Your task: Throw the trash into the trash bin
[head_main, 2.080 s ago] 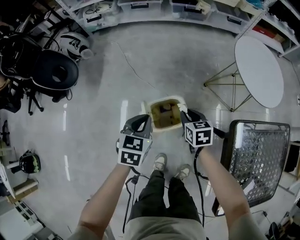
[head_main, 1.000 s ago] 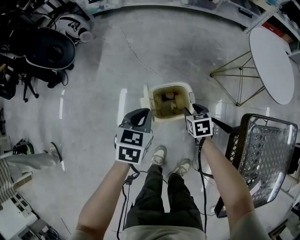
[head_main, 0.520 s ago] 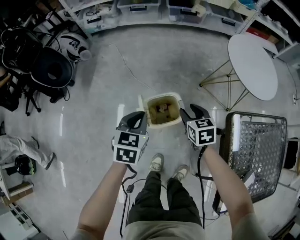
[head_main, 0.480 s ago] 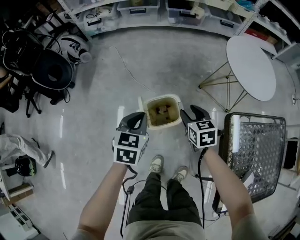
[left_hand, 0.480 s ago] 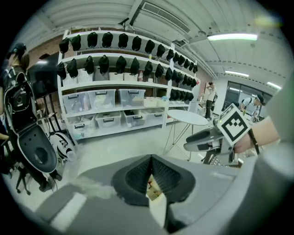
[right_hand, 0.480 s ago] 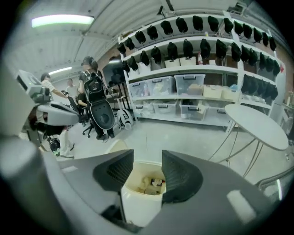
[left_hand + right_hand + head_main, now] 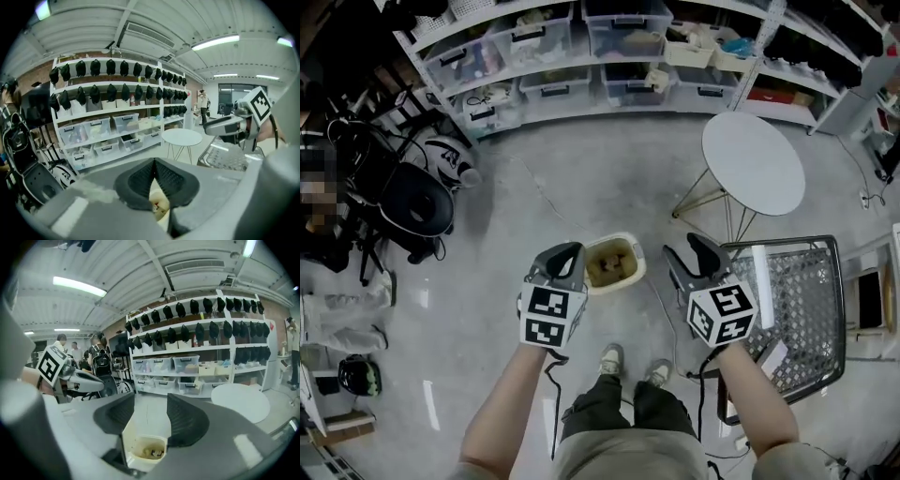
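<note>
The cream trash bin (image 7: 612, 263) stands open on the grey floor with trash inside, between my two grippers and far below them. My left gripper (image 7: 567, 251) is to its left, its dark pads (image 7: 140, 180) meeting with nothing between them. In the left gripper view the bin (image 7: 158, 206) shows just below the pads. To the bin's right is my right gripper (image 7: 689, 248); its jaws have just been opening and stand apart, empty. In the right gripper view the gripper (image 7: 150, 416) frames the bin (image 7: 145, 452) low down.
A round white table (image 7: 754, 175) stands at the back right. A metal mesh cart (image 7: 802, 309) is close by my right arm. Shelves of plastic boxes (image 7: 619, 47) run along the back. A black chair (image 7: 417, 202) and gear sit at the left, near a person.
Both grippers have risen well above the bin, which now looks smaller. The right jaws stand wider. The head view has tilted up and now takes in the shelves.
</note>
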{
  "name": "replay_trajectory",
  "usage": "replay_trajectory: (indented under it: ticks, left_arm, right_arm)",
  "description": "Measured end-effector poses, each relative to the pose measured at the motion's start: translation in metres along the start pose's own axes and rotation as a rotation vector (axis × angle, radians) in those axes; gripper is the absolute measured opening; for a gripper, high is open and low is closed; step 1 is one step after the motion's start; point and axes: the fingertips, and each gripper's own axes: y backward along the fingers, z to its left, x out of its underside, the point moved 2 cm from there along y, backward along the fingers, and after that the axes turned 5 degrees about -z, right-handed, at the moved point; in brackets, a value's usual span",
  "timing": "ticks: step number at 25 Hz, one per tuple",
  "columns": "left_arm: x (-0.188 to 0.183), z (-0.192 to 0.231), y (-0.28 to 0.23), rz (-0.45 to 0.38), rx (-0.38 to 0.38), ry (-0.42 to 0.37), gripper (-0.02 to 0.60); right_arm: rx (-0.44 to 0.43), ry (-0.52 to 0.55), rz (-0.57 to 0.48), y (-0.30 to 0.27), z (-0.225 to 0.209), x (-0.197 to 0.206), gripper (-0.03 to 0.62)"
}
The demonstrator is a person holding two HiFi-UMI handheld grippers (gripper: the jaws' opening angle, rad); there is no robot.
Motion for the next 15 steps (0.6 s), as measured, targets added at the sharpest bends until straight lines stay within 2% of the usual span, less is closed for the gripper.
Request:
replay_trajectory:
  ticks: [4,9,15]
  left_arm:
    - [-0.061,-0.023,0.017,-0.056,0.019,-0.080,0.003]
    - [-0.122,-0.050,0.051,-0.157,0.048,-0.139,0.003]
    - [-0.173,-0.080,0.093,-0.263,0.092,-0.176,0.003]
  right_arm:
    - [0.026,0.059,-0.077,0.050,-0.004,-0.065,0.229]
    - [0.040,0.130,-0.165,0.110,0.010,-0.128,0.239]
    - [0.054,0.071,-0.299,0.183,0.020,-0.185,0.239]
